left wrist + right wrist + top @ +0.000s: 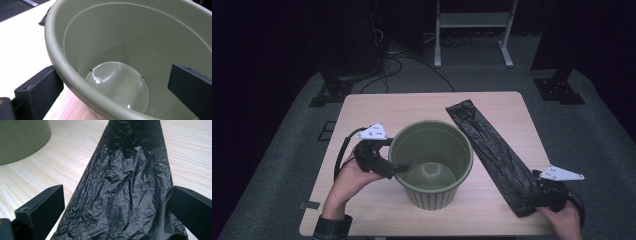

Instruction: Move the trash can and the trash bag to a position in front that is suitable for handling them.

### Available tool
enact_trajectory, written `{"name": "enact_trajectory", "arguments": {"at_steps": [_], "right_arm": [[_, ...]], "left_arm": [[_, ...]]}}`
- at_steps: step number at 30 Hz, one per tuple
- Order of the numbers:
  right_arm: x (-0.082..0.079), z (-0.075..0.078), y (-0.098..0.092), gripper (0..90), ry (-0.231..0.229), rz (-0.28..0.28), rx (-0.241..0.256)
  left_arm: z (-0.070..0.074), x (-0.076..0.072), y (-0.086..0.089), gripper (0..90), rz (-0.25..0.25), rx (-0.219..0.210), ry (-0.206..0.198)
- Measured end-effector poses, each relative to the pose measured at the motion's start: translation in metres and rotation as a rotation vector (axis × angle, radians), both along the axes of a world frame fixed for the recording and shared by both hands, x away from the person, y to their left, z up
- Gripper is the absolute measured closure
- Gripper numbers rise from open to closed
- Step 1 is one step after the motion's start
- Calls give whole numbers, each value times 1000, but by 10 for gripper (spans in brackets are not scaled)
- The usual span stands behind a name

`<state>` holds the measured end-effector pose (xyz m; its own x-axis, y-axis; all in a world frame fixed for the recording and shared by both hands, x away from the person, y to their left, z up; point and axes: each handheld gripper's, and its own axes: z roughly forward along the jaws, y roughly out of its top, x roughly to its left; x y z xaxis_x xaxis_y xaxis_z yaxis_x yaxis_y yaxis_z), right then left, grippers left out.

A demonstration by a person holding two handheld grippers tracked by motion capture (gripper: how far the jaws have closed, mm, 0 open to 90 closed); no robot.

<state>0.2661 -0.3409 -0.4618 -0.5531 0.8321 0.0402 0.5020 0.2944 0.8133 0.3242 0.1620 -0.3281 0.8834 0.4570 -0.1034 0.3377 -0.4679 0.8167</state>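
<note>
Your left gripper (399,167) sits at centre-left, jaws spread wide, your left hand (349,175) behind it. Your right gripper (532,195) sits near right, jaws likewise spread.

Green bin (430,165): base hidden behind own near wall in high view; rim cut by top, right and bottom edges in left gripper view; cropped to corner patch in right gripper view.
Black bag (492,150): near end hidden under right tool (546,196); top and bottom cut off in right gripper view, contact with jaws unclear.
Left tool (398,167): tip hidden past bin rim.
Worktop (402,107): near edge partly cut by frame.
Background: dark, stand legs indistinct.
</note>
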Motion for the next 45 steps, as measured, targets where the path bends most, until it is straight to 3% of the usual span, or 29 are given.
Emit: {"name": "enact_trajectory", "arguments": {"at_steps": [10, 14, 24, 29, 34, 38, 45], "right_arm": [[2, 2, 2, 0, 1, -2, -2], [3, 2, 2, 0, 1, 0, -1], [4, 4, 2, 0, -2, -3, 4], [5, 6, 3, 0, -5, -2, 11], [8, 8, 6, 0, -10, 0, 10], [12, 11, 10, 0, -11, 2, -3], [24, 12, 17, 0, -10, -3, -31]], "left_arm": [[-3, -10, -23, 0, -58, 0, -15], [-6, -11, -33, 0, -85, 0, -3], [-5, -12, -38, 0, -83, -22, -4], [1, -13, -30, 0, -58, -46, -18], [13, -17, -13, 0, -23, -130, -63], [18, -24, 5, 0, 9, -139, -95], [5, -41, 41, 0, 83, -122, -128]]}}
